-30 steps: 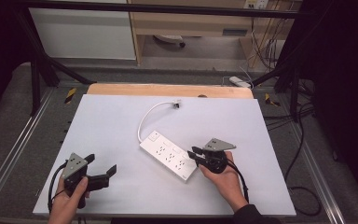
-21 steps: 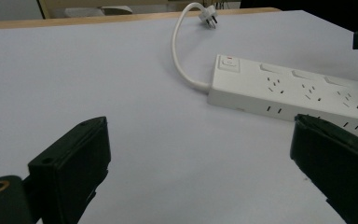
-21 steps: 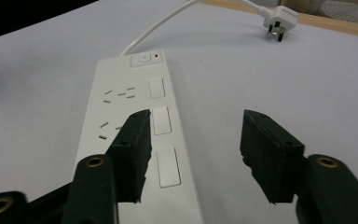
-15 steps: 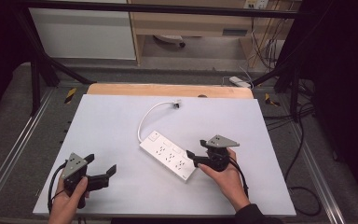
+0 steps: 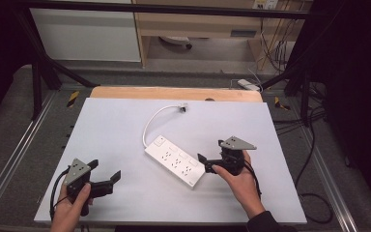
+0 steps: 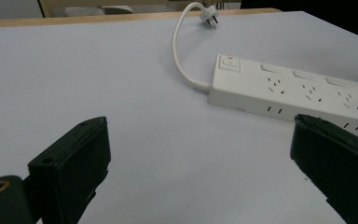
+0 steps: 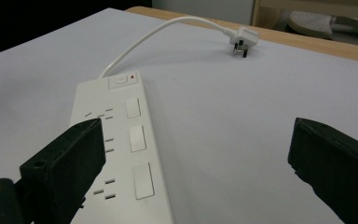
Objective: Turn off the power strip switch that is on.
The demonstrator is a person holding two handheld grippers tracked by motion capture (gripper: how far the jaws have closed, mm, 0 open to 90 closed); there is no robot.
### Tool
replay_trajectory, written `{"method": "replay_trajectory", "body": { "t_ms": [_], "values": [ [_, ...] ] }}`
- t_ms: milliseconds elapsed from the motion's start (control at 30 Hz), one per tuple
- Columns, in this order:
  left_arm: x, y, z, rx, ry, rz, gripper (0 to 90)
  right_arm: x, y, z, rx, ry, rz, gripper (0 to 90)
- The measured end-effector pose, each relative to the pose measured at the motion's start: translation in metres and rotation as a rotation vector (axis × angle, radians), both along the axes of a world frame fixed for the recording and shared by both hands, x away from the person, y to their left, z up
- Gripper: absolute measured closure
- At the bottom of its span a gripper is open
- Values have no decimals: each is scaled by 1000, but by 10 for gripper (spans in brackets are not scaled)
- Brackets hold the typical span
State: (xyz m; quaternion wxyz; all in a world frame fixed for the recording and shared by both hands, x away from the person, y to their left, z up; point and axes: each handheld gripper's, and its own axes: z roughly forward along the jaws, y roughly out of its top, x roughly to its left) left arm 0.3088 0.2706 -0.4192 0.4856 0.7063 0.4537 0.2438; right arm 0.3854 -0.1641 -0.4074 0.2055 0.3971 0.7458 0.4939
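White power strip (image 5: 176, 161) lay flat near the middle of the pale table (image 5: 125, 125), set diagonally, switch end toward the far left, other end toward the near right. Showed 3 socket groups with 3 rocker switches alongside, plus a master button with a red mark at the cord end. White cord (image 5: 150, 124) curved out from that end toward the far edge and ended in a loose plug (image 5: 184, 107) lying on the tabletop, near the wooden strip (image 5: 174, 93) along the back.

Right gripper (image 5: 211, 161) sat just beside the strip's near-right end, held by the right hand (image 5: 239, 181). Jaws had just been opening and stood wide apart, released; in the right gripper view (image 7: 193, 163), one jaw hung over the socket side of the strip, the other over bare table, pads pressing on nothing.

Left gripper (image 5: 104, 178) rested low near the table's front-left, well apart from the strip, held in the left hand (image 5: 70, 205). Jaws spread wide, released, with only tabletop between them in the left gripper view (image 6: 198, 158).
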Motion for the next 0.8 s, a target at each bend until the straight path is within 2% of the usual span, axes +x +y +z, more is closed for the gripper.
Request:
{"method": "replay_trajectory", "body": {
  "t_ms": [267, 800],
  "values": [
    [1, 0, -1, -1, 8, -3, 51, -4, -10, 4, -23, -67, -36, 46],
    [1, 0, -1, -4, 5, 1, 51, -7, -29, 17, 7, -80, -53, 39]
  ]
}}
